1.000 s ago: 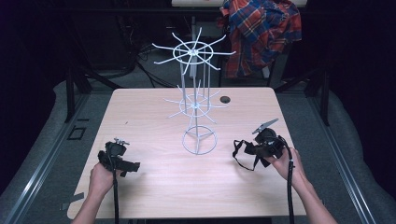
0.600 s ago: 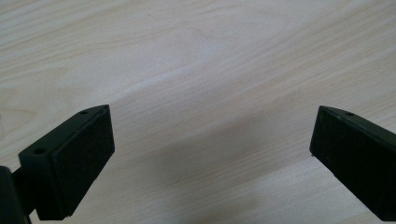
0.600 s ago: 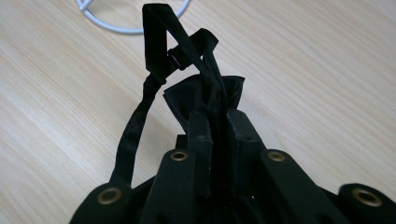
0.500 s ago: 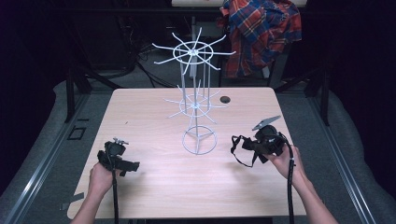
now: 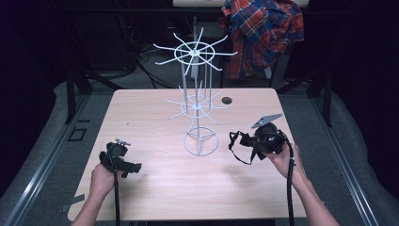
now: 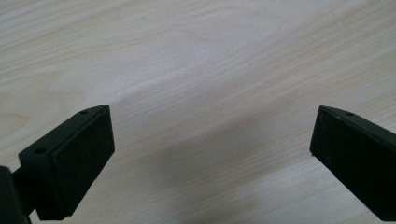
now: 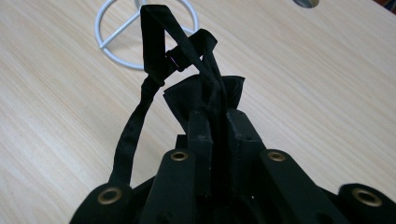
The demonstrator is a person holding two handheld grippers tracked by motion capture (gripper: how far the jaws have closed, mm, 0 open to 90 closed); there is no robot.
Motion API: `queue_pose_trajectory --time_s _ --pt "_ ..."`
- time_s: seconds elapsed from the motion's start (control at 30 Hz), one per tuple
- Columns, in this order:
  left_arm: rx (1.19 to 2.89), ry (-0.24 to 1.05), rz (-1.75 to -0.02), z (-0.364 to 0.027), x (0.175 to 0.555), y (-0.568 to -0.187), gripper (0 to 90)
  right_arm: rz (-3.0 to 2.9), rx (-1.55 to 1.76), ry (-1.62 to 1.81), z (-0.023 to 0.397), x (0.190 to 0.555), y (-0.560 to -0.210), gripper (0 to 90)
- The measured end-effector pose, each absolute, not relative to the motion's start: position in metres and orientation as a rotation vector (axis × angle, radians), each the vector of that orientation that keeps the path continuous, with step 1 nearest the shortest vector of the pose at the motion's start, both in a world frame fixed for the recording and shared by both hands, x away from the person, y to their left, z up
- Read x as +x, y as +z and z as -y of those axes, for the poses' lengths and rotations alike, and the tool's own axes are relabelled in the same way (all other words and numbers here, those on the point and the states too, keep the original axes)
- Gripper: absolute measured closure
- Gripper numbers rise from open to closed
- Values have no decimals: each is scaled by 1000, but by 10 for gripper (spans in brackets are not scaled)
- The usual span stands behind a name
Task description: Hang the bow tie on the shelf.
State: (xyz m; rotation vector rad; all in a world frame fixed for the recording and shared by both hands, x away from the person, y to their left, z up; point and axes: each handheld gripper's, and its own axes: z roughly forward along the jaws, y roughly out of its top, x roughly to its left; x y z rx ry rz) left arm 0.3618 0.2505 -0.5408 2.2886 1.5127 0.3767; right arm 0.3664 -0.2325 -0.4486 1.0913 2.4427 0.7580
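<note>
The pale wooden worktop (image 5: pixel 155 188) carries a white wire display rack (image 5: pixel 199 108) with spoked tiers, standing near its middle. The right claw (image 7: pixel 215 116) is pinched tight on a black bow tie with its strap (image 7: pixel 154 56), lifted just beside the rack's ring base. The left claw (image 6: pixel 210 154) hangs with jaws wide, nothing between them, over bare wood. The dangling strap loop (slack and swinging, likely) could snag a lower spoke and tip the light rack.

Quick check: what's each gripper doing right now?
Left gripper: open, nothing between its fingers, bare wooden table beneath.
Right gripper: shut on the black strap, near the white wire rack.
</note>
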Motion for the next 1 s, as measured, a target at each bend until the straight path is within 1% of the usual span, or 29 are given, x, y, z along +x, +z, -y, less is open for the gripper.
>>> queue_pose_trajectory --time_s 0.27,1.0 --pt "2290 375 -1514 -250 362 -541 0 -2409 1097 813 234 372 -438 815" --pt "2294 375 -1504 -249 362 -541 0 -2336 1034 899 220 380 -409 815"
